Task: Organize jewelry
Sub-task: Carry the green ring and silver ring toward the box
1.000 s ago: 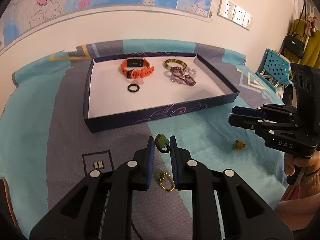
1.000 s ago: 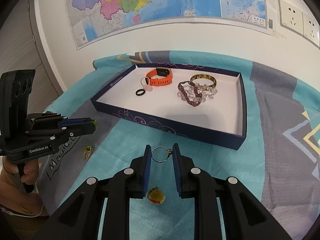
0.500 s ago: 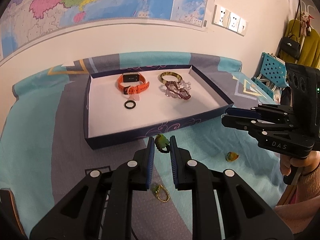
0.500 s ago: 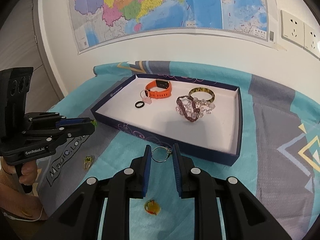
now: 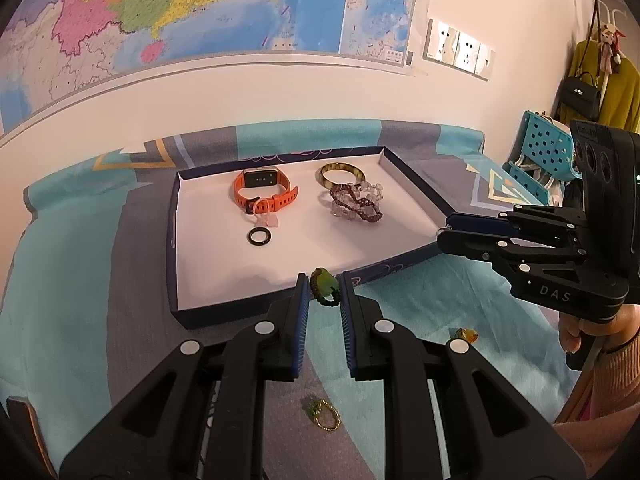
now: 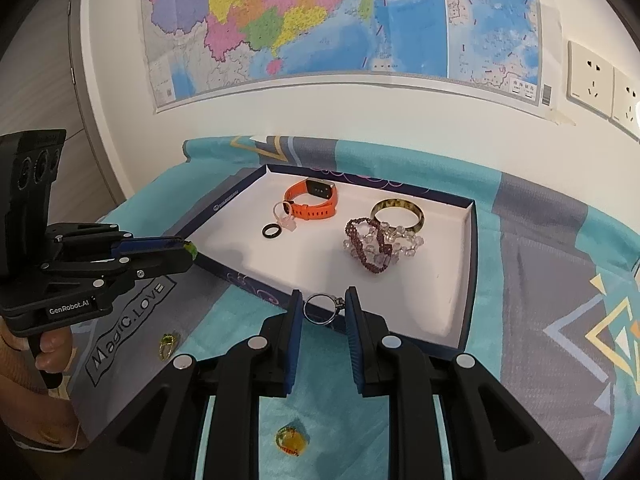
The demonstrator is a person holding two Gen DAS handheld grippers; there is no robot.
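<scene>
A dark blue tray [image 5: 173, 240] with a white floor lies on the patterned cloth and holds an orange watch [image 5: 264, 192], a black ring [image 5: 259, 236], a gold bangle [image 5: 341, 173] and beaded bracelets [image 5: 356, 202]. My left gripper [image 5: 324, 290] is shut on a green-stone ring [image 5: 325, 286] above the tray's near edge. My right gripper [image 6: 322, 309] is shut on a thin silver ring [image 6: 320, 308] near the tray's front wall [image 6: 360, 320]. A gold ring with a green stone [image 5: 324, 414] and an amber ring [image 6: 291, 440] lie on the cloth.
The cloth covers a table against a white wall with a map. A blue chair [image 5: 536, 148] and hanging clothes stand to the right. The left gripper also shows in the right wrist view [image 6: 188, 250], the right gripper in the left wrist view [image 5: 444, 232].
Both grippers have risen and moved toward the tray, each still holding its ring. The loose rings on the cloth have not moved.
</scene>
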